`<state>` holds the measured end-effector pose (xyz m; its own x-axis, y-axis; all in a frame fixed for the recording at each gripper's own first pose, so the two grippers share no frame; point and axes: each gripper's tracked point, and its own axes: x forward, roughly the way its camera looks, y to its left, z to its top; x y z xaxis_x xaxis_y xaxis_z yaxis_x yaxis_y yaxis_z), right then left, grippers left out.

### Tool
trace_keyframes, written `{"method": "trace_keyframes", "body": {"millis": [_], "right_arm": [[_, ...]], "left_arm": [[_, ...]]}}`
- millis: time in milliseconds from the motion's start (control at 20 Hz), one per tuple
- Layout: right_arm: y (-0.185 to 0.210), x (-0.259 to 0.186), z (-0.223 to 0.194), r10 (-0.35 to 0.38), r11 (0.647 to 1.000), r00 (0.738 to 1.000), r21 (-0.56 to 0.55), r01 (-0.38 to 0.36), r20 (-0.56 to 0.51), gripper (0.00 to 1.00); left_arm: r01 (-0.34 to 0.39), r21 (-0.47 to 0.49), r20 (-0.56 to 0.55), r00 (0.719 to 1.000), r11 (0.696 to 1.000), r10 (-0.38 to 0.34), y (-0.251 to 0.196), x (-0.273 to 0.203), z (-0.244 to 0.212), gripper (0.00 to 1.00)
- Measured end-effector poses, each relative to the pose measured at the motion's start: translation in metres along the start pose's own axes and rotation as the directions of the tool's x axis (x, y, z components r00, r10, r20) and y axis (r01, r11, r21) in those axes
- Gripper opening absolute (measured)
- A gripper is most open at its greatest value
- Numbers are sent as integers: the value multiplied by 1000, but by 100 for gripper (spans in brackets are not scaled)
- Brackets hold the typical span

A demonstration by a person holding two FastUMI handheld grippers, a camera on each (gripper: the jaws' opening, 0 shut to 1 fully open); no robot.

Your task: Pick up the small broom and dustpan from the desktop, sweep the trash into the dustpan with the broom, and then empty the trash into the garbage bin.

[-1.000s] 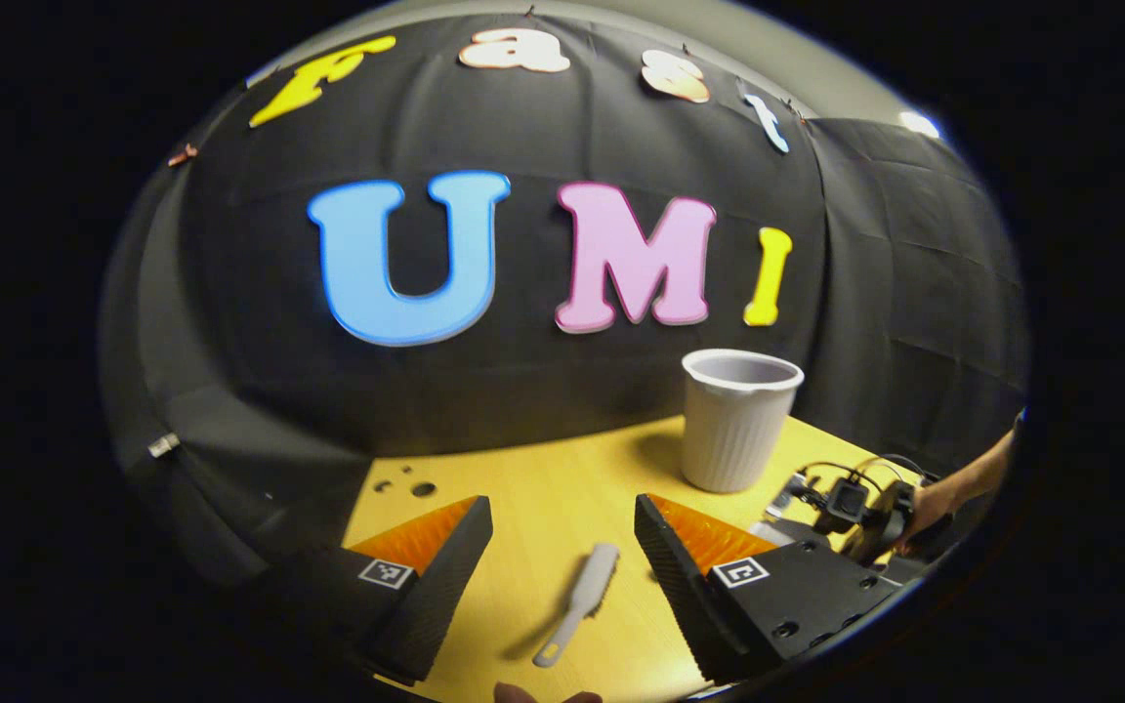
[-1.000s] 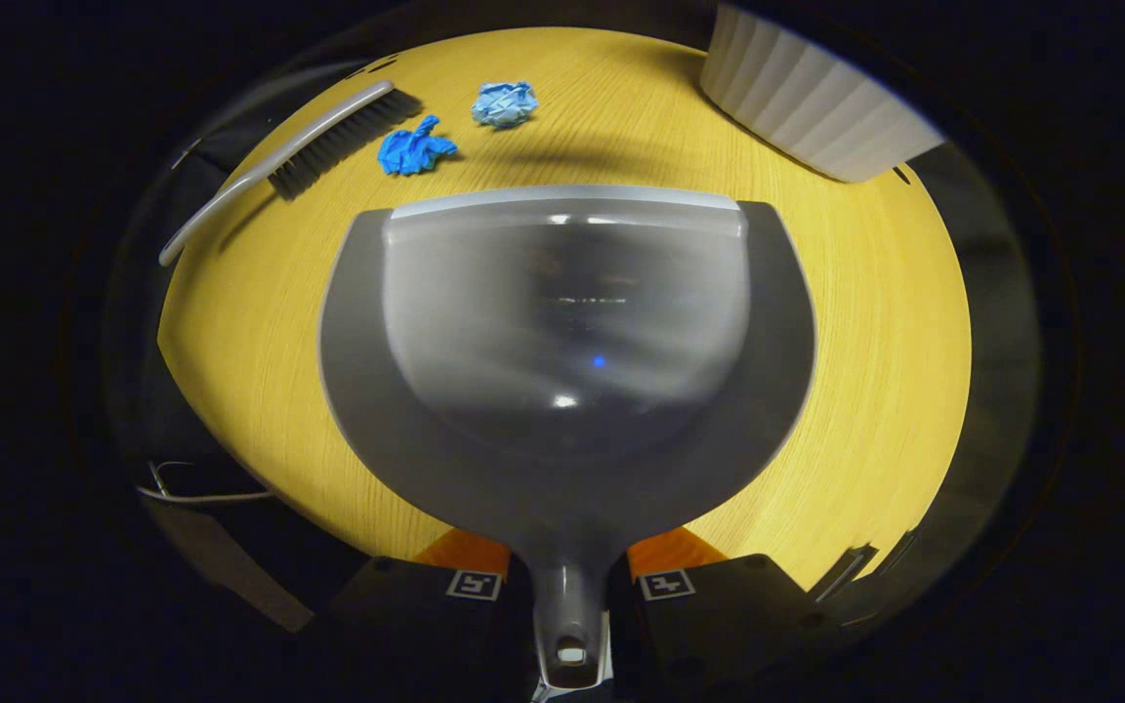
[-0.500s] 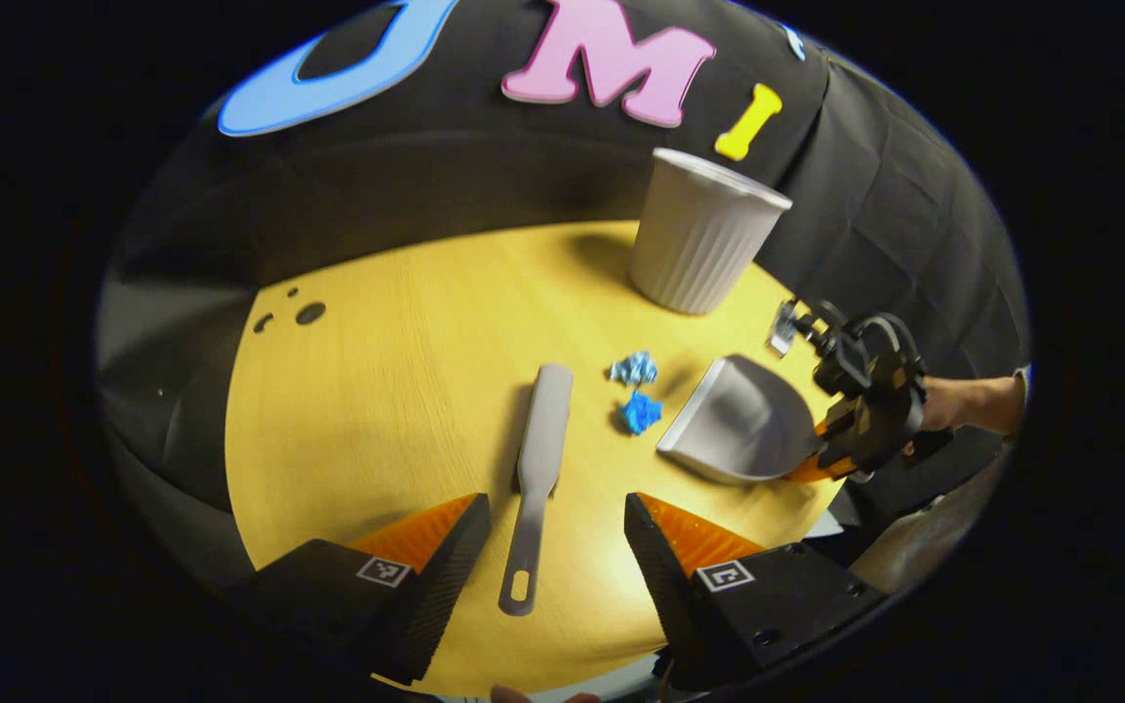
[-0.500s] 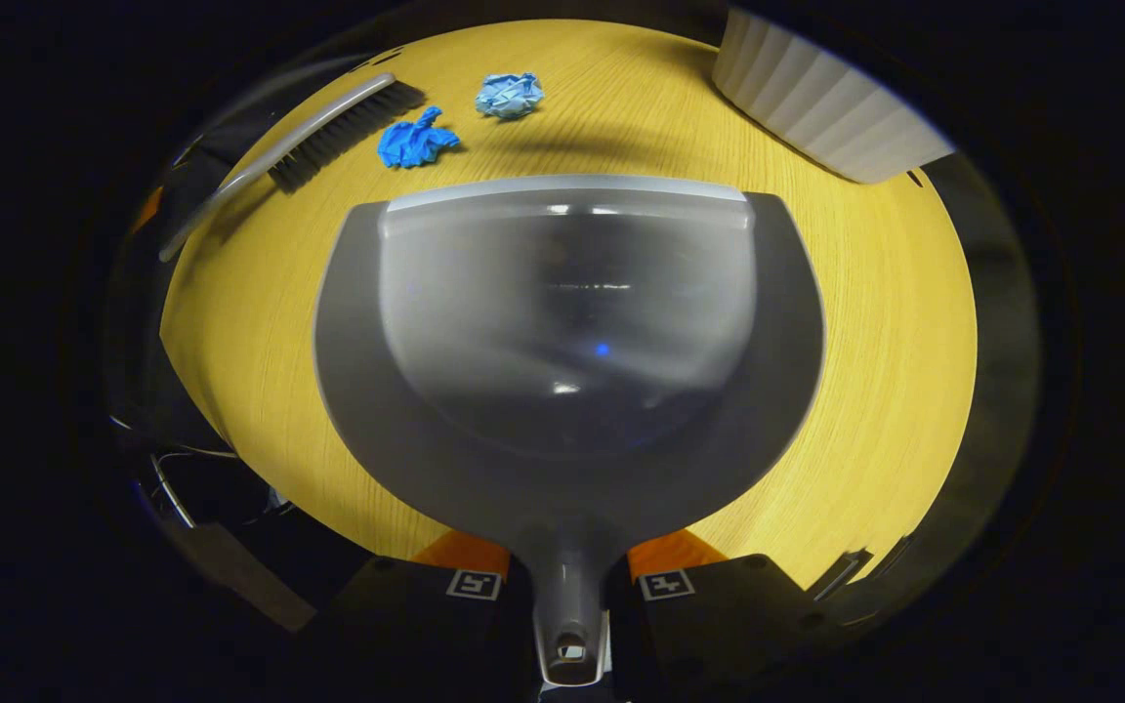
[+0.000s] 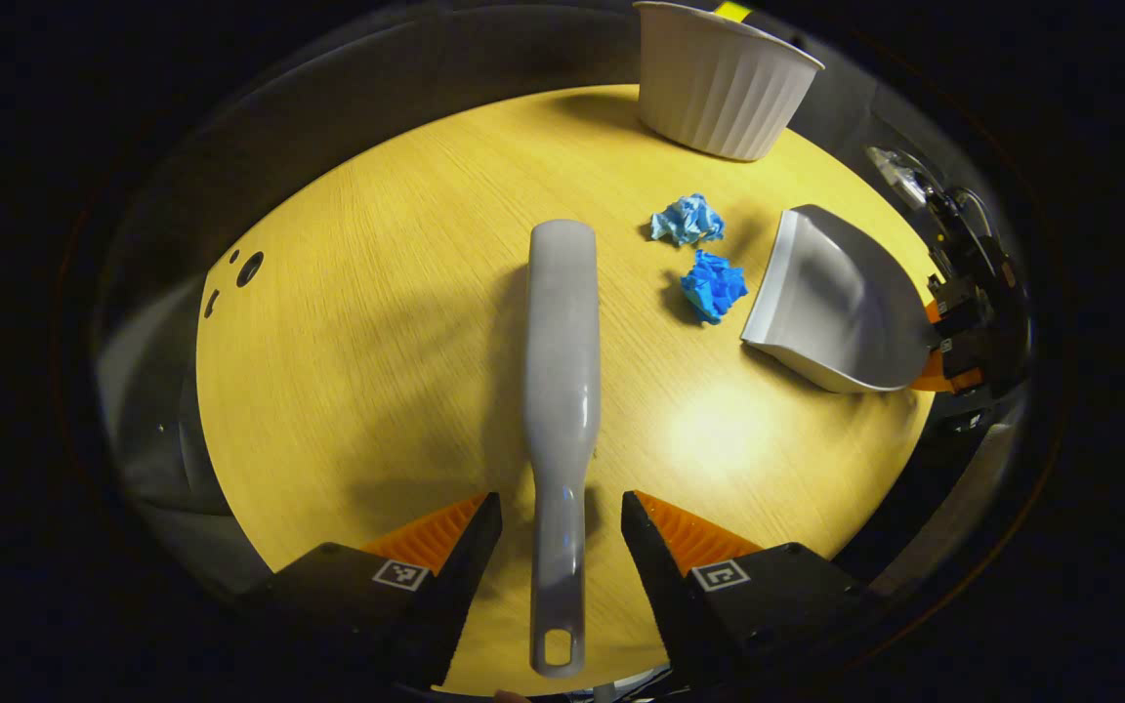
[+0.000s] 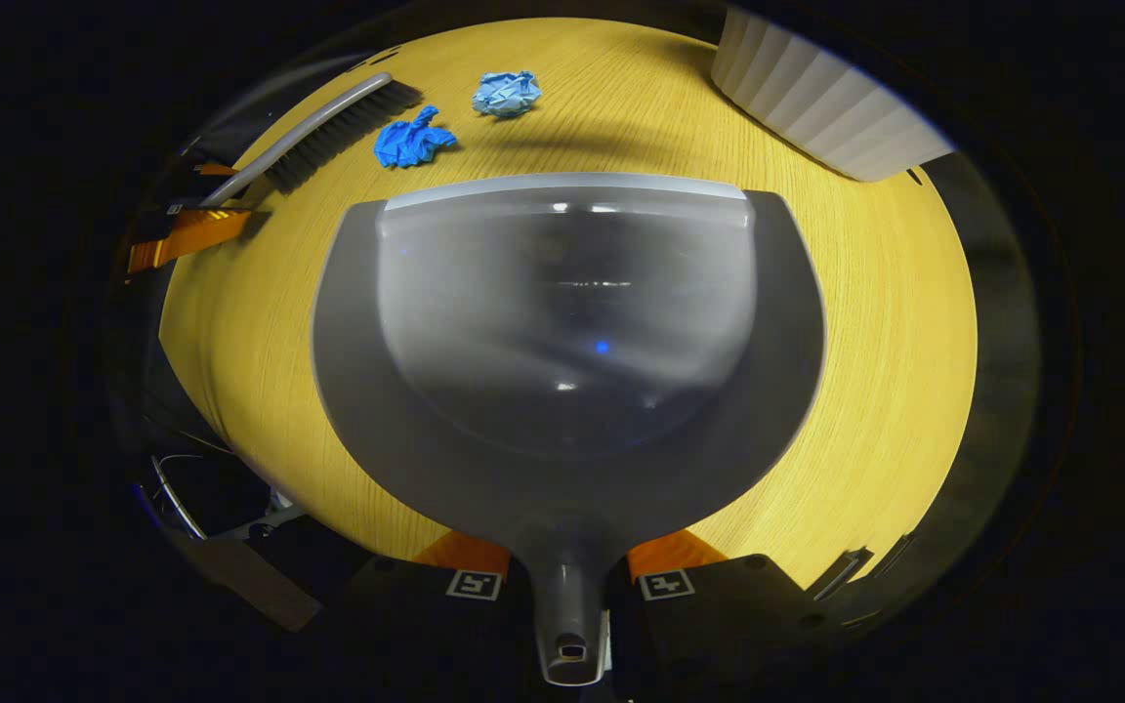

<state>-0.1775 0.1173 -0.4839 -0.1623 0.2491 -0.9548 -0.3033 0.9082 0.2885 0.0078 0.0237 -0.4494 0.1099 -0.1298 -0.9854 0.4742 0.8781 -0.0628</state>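
Fingers of the left gripper [image 5: 561, 547] stood spread to either side of the broom [image 5: 561, 391] handle, with a gap on each side, so nothing was pinched yet. That broom lay flat on the desktop [image 5: 377, 342], its handle end pointing back between the fingers and its head reaching away toward the middle of the wood. The right gripper [image 6: 570, 576] was closed on the dustpan [image 6: 567, 332] handle, both fingers pressed against it, and the pan's front lip sat low on the desktop, facing the trash. Two crumpled blue scraps, the darker scrap [image 5: 714, 285] and the paler scrap [image 5: 686, 219], lay between the broom head and the pan's mouth, close to both. Beyond them stood the ribbed white garbage bin [image 5: 722, 83] at the far edge.

By my reading, the dustpan pickup was done and the broom pickup was in hand. Next, the left fingers would need to close squarely on the handle, then lift without dragging the bristles through the scraps.
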Motion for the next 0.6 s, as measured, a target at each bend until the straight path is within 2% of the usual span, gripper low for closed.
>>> {"method": "trace_keyframes", "body": {"millis": [50, 150, 200, 250, 300, 350, 500, 550, 600], "right_arm": [[0, 0, 0, 1, 1000, 1000, -1, -1, 3, 36], [0, 0, 0, 4, 1000, 1000, -5, -4, 5, 36], [0, -1, 0, 5, 1000, 1000, -7, -5, 6, 36], [0, -1, 0, 6, 1000, 1000, -8, -6, 5, 36], [1, 0, 0, 6, 1000, 1000, -9, -6, 5, 36], [0, -1, 0, 7, 1000, 1000, -7, -7, 4, 36], [0, -1, 0, 11, 1000, 1000, -9, -11, 4, 36], [0, -1, 1, 11, 1000, 1000, -9, -11, 5, 36], [0, -1, 0, 11, 1000, 1000, -9, -11, 3, 36]], "left_arm": [[-1, 11, -18, 1000, 1000, 1, 0, 1, -1, 81], [-31, 50, -42, 999, 998, 33, 4, 9, -1, 72], [-51, 70, -52, 997, 996, 55, 7, 12, -2, 58], [-68, 75, -63, 995, 995, 73, 10, 16, -2, 51], [-79, 66, -85, 993, 995, 85, 10, 22, -7, 35], [-80, 55, -94, 992, 995, 85, 10, 26, -8, 30], [-65, 67, -122, 990, 996, 73, 10, 21, -8, 30], [-55, 80, -131, 989, 995, 65, 10, 20, -7, 27], [-46, 86, -138, 989, 995, 58, 11, 20, -9, 34]]}}
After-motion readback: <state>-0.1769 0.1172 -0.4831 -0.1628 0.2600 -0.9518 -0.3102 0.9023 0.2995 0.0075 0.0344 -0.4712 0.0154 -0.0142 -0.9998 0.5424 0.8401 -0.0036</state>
